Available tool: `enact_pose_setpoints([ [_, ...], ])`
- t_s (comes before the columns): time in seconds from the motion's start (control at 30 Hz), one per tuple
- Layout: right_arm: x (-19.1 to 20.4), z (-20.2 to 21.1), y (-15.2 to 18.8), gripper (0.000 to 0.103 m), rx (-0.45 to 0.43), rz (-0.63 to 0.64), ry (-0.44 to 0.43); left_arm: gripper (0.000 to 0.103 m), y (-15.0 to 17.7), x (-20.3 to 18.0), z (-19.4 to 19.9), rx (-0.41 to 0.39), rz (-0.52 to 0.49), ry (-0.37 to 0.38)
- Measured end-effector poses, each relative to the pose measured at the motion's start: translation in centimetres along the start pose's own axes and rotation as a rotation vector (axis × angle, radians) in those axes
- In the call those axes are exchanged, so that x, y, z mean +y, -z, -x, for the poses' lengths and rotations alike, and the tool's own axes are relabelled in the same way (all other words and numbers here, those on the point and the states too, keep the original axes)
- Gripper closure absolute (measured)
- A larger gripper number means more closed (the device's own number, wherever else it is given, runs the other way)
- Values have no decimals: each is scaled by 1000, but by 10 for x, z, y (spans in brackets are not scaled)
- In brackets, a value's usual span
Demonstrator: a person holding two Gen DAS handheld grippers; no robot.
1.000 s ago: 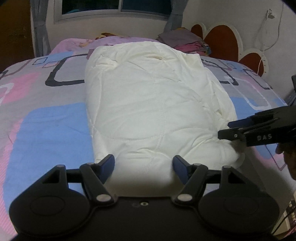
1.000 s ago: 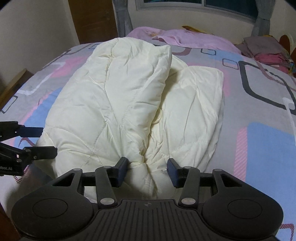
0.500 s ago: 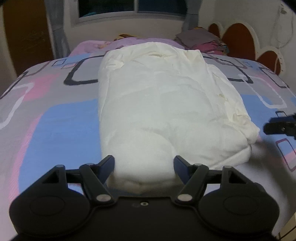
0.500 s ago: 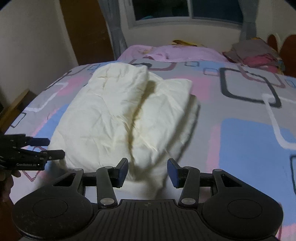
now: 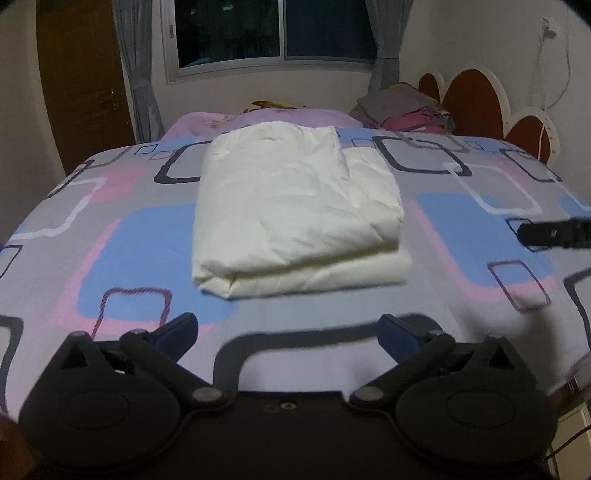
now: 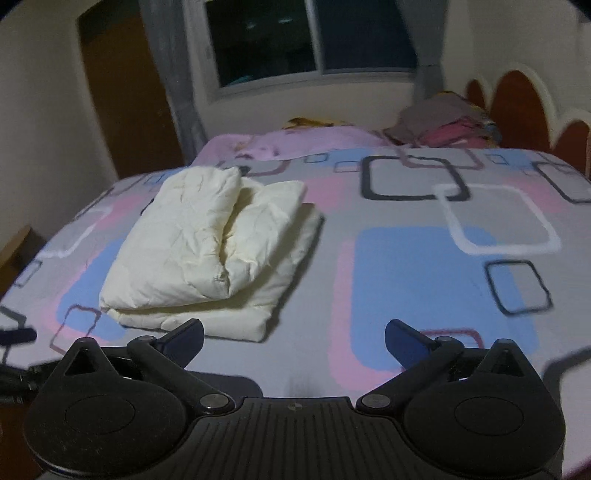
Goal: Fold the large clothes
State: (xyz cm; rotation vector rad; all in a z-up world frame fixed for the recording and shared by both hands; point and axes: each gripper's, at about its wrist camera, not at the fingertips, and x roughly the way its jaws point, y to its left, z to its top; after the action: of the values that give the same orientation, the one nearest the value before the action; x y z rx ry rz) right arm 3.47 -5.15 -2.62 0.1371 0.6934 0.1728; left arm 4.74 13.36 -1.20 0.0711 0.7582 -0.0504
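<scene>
Both grippers opening wide over the bed, nothing between their fingers.

The left gripper (image 5: 288, 332) and the right gripper (image 6: 294, 336) are spreading their jaws over the patterned bedspread (image 5: 140, 251), holding nothing and touching nothing. Just beyond them, the cream quilt (image 5: 291, 214) is lying folded in a thick stack on the bedspread, apart from both grippers; in the right wrist view it is sitting off to the left. Farther back, a pile of clothes (image 5: 402, 114) is resting by the headboard (image 5: 469, 99), under the dark window (image 5: 273, 29).
</scene>
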Motion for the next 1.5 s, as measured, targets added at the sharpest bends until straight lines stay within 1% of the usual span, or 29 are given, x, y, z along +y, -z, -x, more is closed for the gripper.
enact_pose_setpoints([
  [0.07,3,13,6,0,-16,5,27,0,4,0,10,-7,16,-6],
  [0.2,19,33,17,0,-38,45,54,0,8,3,29,-48,61,-4],
  [0.3,36,41,24,0,-37,109,91,0,10,0,42,-78,69,-7],
  [0.4,44,46,30,0,-41,152,83,0,13,-2,50,-94,72,-11],
  [0.5,49,52,33,0,-42,166,64,0,16,-4,56,-106,72,-15],
  [1.0,42,63,25,0,-63,172,51,0,10,-9,63,-149,54,-5],
  [1.5,34,67,20,0,-66,161,55,0,5,-9,60,-157,39,20],
])
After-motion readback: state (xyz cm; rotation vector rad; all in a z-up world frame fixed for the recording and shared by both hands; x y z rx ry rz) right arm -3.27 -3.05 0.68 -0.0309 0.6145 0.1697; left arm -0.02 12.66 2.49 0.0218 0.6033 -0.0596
